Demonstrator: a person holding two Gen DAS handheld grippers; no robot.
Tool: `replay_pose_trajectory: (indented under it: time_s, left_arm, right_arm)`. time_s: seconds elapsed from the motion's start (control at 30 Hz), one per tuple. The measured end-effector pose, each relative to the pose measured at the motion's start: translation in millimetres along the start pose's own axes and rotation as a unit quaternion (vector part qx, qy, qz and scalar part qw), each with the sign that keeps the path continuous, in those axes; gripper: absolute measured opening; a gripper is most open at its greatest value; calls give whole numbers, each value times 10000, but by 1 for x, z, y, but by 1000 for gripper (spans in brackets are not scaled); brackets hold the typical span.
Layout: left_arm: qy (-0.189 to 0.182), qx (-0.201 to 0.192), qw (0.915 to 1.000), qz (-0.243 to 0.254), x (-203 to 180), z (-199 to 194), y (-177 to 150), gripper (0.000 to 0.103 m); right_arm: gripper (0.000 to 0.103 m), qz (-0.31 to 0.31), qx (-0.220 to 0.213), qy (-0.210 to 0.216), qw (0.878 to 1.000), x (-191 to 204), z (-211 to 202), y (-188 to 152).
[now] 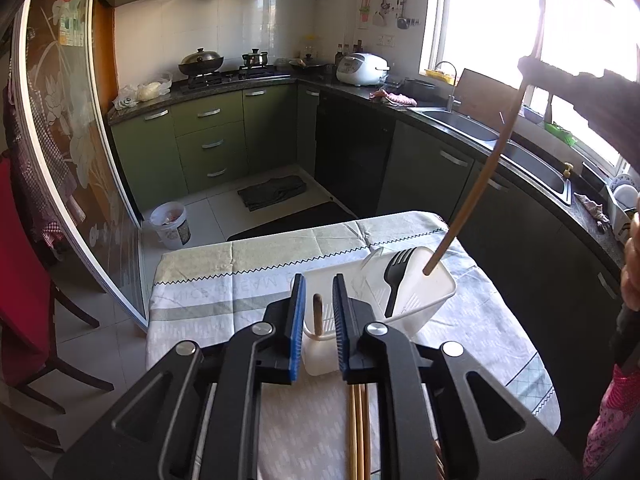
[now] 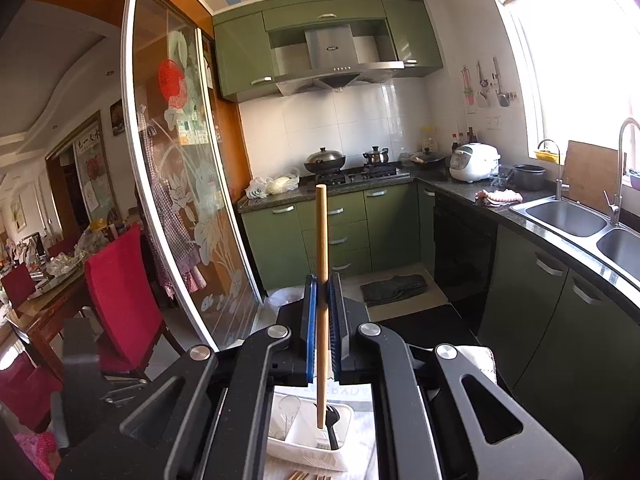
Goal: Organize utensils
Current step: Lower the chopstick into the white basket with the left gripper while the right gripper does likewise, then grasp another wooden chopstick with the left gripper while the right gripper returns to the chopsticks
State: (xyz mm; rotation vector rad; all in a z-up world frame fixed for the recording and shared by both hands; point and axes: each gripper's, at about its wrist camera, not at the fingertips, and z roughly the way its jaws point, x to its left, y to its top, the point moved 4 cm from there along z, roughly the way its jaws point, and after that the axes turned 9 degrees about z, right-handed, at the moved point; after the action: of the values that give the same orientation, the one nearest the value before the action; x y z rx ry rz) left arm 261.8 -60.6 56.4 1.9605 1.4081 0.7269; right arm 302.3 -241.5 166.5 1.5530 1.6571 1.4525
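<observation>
A white plastic utensil holder (image 1: 404,292) stands on the cloth-covered table (image 1: 224,280). A black plastic fork (image 1: 396,276) leans in it. My right gripper (image 2: 322,292) is shut on a wooden chopstick (image 2: 321,280), held upright above the holder (image 2: 308,440); its lower end hangs just over the holder in the left wrist view (image 1: 472,196). My left gripper (image 1: 319,292) is open over the holder's near end, with a dark wooden utensil tip (image 1: 317,312) showing between its fingers. More wooden chopsticks (image 1: 358,432) lie on the table below it.
A kitchen counter with a double sink (image 2: 580,224) runs along the right. Green cabinets and a stove (image 2: 360,176) are at the back. A glass sliding door (image 2: 176,200) and red chairs (image 2: 120,292) stand at the left. A white bucket (image 1: 170,224) sits on the floor.
</observation>
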Motion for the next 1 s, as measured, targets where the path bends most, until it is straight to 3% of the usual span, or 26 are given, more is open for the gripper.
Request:
replay_pose_trajectory:
  time_s: [0.23,0.37,0.5,0.73,0.8,1.0]
  left_arm:
    - [-373,353,9987,72,-15,-5,-29,20]
    - [-599,642,9961,82,-25,-2,-49,28]
    - [-632,846,9942,176,-34,4,-65,29]
    - [-700,1431,9871,185,-42,38,-97,29]
    - [-737,1694,9827,156,-44,53,-109,29]
    - [-941,2416,9658,-2,-49,95,-143,29]
  right_arm:
    - [7,-139,680,-162,9975,-13,48,-65]
    - [7,-139,863,-176,9960,-19,58,-90]
    - [7,-215,938,-157,9952,-20,61,-102]
    - [13,-292,697,-46,9971,-18,20,-107]
    - [18,-291,670,5,9973,-21,1,-115]
    - [19,-161,766,79,9969,-42,-44,-153]
